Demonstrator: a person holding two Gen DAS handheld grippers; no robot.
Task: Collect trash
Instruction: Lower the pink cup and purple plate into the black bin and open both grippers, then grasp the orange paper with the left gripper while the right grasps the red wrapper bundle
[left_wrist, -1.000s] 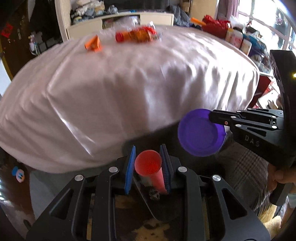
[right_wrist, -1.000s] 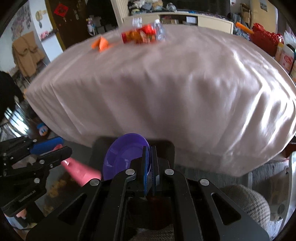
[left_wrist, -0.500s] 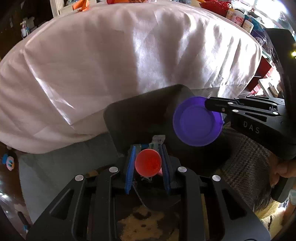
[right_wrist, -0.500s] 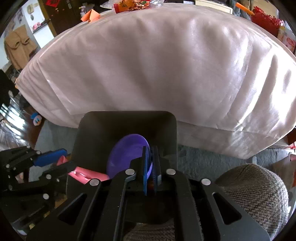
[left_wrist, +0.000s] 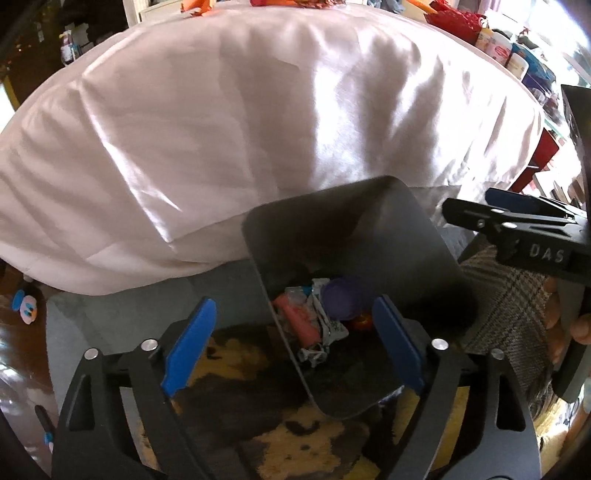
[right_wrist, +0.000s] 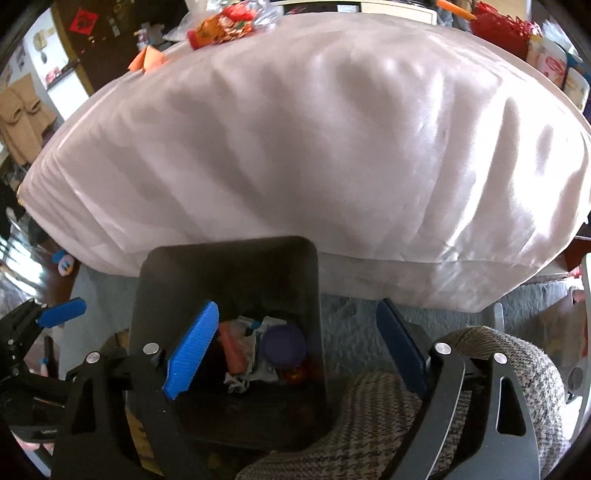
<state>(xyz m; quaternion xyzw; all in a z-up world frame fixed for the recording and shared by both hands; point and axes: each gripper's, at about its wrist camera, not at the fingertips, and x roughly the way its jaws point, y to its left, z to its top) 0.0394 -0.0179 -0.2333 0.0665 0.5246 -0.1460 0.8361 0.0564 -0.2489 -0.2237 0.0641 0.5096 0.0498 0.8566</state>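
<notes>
Left wrist view: left gripper (left_wrist: 291, 343) and right gripper (right_wrist: 295, 347), both just spread and empty, hang over the bin (left_wrist: 413, 236); purple lid (left_wrist: 341, 297) and red cup (left_wrist: 299, 321) lie inside. Lift straight up (avoiding the rim) toward wrappers at twelve o'clock (right_wrist: 225, 26).

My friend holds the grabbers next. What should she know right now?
Left gripper: jaws just opened, nothing held.
Right gripper: jaws just opened, nothing held.
Done: red cup and purple lid now lie in the dark bin with crumpled wrappers.
Left: orange scrap and snack packet on the far side of the white-covered table.
</notes>
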